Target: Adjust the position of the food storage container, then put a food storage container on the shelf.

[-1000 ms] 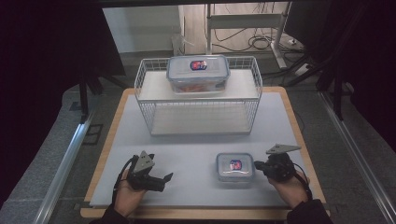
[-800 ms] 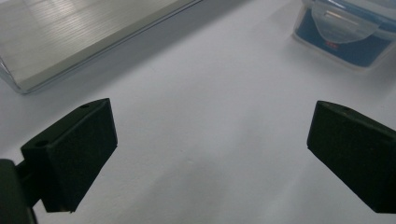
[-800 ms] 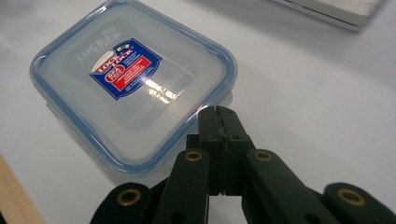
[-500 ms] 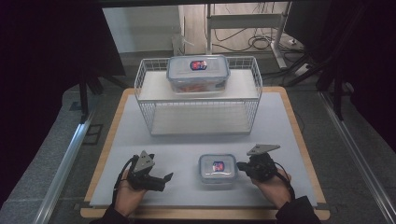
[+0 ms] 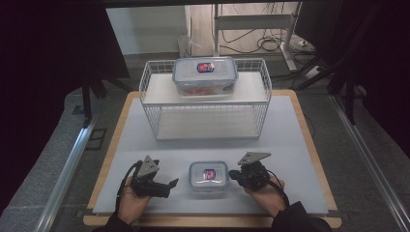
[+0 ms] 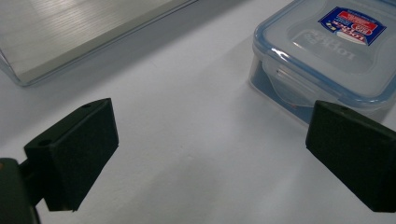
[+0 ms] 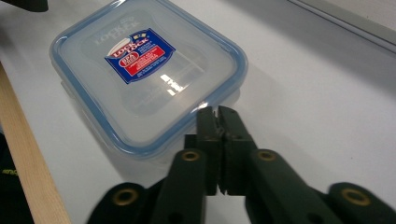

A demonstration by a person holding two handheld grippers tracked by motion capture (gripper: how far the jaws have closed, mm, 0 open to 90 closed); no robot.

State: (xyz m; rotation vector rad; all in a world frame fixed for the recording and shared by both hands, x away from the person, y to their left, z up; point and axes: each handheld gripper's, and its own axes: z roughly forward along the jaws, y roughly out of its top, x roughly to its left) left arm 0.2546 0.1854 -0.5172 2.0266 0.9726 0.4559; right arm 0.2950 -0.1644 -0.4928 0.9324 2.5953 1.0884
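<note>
A small lidded container [image 5: 208,176] with a blue seal and a red-and-blue label is sitting on the white desk [image 5: 300,130] near its near edge, roughly midway between the two hands.

The right gripper [image 5: 235,174] is lying just to the right of the container, its fingers [image 7: 218,122] clenched together with nothing between them. In the right gripper view the closed tips are pressing against the container's right-hand rim, at the blue seal; whether they are resting on the lid or merely touching the edge is hard to tell. A strip of the desk's wooden border [image 7: 28,172] is showing beyond the container in that view.

The left gripper [image 5: 173,184] is sitting to the left of the container, apart from it, with its fingers [image 6: 74,154] released and spread wide. In the left gripper view the container's corner and one of its side latches are lying just ahead of the far finger, not between the two.

Farther back on the desk a white wire rack [image 5: 205,113] is standing, and a larger lidded container [image 5: 205,77] with the same kind of label is resting on its top shelf, near the middle. It is holding something orange-red inside.
</note>
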